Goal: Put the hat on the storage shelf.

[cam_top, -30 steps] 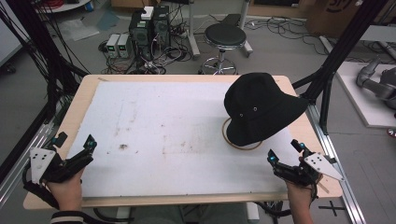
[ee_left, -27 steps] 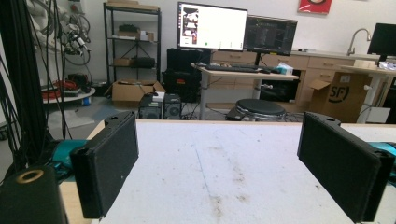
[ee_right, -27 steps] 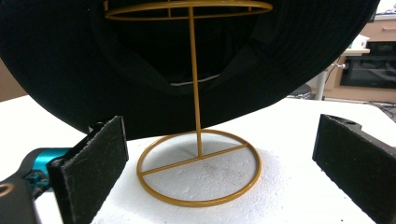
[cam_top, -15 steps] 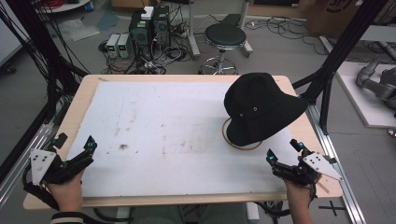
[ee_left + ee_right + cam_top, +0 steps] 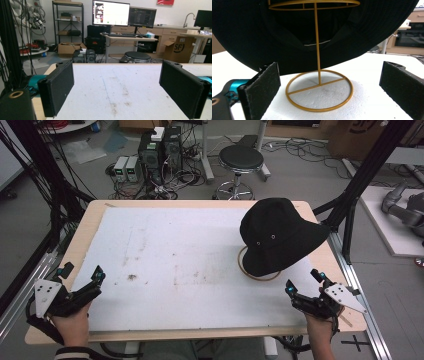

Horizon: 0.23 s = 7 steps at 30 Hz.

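Observation:
A black bucket hat (image 5: 280, 236) rests on a gold wire stand (image 5: 250, 271) at the right of the white foam board (image 5: 170, 260). In the right gripper view the hat (image 5: 249, 32) hangs over the stand's thin post and ring base (image 5: 319, 90), a short way ahead of the jaws. My right gripper (image 5: 306, 281) is open near the board's front right corner, below the hat, with nothing between its jaws (image 5: 332, 92). My left gripper (image 5: 82, 272) is open at the front left edge, over bare board (image 5: 117, 90).
The wooden table (image 5: 82, 232) carries the foam board, which has a few brown stains (image 5: 131, 277) left of centre. Behind the table stand a round stool (image 5: 241, 157) and computer boxes with cables (image 5: 160, 150). Black frame posts (image 5: 365, 175) flank both sides.

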Tool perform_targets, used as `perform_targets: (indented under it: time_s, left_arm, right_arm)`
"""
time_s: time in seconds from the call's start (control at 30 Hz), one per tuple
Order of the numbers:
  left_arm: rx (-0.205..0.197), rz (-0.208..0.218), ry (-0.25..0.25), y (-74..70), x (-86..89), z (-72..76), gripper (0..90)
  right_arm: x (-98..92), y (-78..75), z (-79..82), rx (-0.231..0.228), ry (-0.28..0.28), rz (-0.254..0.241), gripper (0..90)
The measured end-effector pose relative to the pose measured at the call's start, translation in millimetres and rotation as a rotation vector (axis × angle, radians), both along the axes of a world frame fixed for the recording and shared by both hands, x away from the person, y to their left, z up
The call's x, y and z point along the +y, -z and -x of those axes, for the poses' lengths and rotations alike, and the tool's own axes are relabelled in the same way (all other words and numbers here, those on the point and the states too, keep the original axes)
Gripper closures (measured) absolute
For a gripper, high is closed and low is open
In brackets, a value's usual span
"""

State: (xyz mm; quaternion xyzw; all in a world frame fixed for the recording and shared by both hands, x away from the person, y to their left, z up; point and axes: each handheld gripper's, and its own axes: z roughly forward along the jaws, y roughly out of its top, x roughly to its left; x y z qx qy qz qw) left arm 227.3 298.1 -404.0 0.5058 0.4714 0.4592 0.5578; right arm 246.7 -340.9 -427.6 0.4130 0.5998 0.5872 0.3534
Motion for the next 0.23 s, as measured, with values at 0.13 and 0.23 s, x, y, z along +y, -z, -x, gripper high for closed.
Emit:
perform_targets:
  time_s: [0.13, 0.23]
  left_arm:
    - [0.005, -0.003, 0.004, 0.3, -0.4, -0.7, 13.0]
    - [0.004, -0.006, 0.004, 0.3, -0.1, -0.9, 13.0]
  right_arm:
    - [-0.2, 0.2, 0.1, -0.001, -0.001, 0.003, 3.0]
    - [-0.2, 0.2, -0.3, -0.001, -0.002, 0.004, 3.0]
